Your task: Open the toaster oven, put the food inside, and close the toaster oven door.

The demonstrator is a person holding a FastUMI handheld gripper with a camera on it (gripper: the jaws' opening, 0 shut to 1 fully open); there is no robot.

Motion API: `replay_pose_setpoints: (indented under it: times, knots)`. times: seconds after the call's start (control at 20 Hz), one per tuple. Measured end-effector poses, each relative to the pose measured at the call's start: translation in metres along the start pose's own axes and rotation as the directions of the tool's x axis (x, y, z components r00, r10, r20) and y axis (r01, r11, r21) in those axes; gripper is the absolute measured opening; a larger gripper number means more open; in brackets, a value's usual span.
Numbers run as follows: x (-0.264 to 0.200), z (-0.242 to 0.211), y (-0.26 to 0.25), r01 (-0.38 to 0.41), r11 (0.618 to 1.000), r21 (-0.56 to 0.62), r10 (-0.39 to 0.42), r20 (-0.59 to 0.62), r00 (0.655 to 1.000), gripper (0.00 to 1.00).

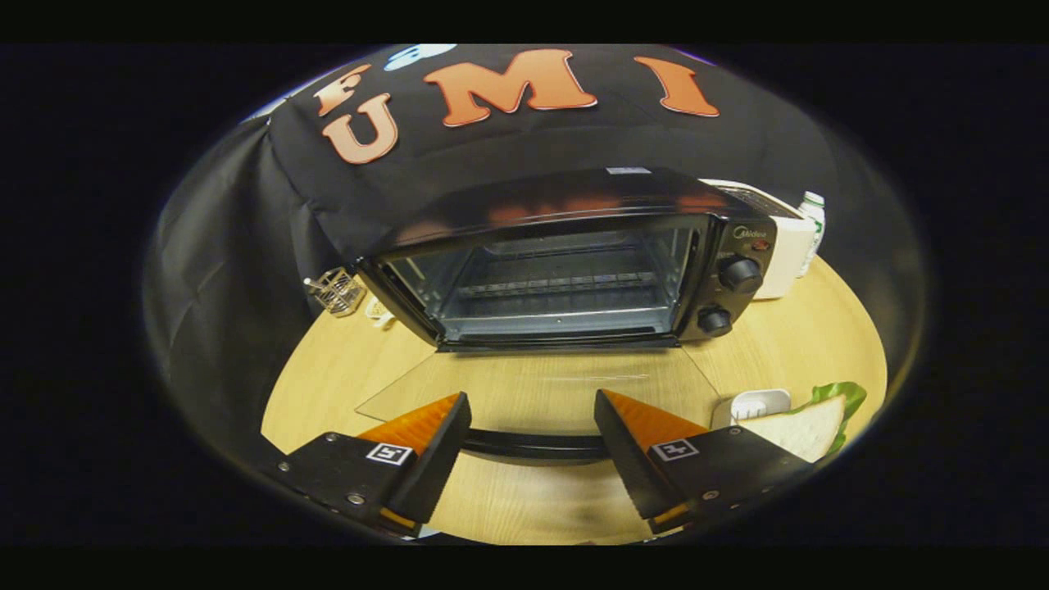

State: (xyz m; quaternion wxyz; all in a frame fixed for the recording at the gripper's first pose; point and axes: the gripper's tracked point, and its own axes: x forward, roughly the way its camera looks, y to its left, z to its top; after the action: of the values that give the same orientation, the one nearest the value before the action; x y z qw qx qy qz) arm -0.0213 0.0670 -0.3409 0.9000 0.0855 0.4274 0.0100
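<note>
— Nearest to you?
— Both fingers (426, 442) of my gripper (533, 430), spread wide and pinching nothing; the door's dark handle (533, 447) crosses the gap between them.
— And the door?
— My toaster oven (574, 262) at 12 o'clock is open, its glass door (541, 385) flat on the wooden table (787, 344).
— Left to right?
— Wire rack (336, 291) at 10 o'clock, oven rack inside, 2 knobs (740, 274), then the bread slice (807, 426) on green wrap at 3 o'clock, just beside my right finger.
</note>
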Motion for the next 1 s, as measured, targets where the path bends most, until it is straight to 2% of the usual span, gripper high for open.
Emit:
replay_pose_setpoints:
  times: [0.2, 0.45, 0.55, 0.7, 0.85, 1.0]
  knots:
    - [0.011, -0.010, -0.009, 0.036, 0.996, -0.078, -0.037, -0.013, 0.999, 0.90]
    - [0.026, -0.062, -0.013, 0.046, 0.995, -0.094, -0.059, -0.145, 0.988, 0.90]
    - [0.031, -0.059, -0.018, 0.051, 0.992, -0.113, -0.064, -0.107, 0.992, 0.91]
    - [0.028, -0.058, -0.019, 0.031, 0.992, -0.122, -0.045, -0.114, 0.992, 0.87]
    - [0.016, -0.058, -0.019, -0.003, 0.997, -0.073, -0.005, -0.117, 0.993, 0.87]
    - [-0.001, -0.054, -0.031, -0.007, 0.995, -0.099, -0.001, -0.087, 0.996, 0.88]
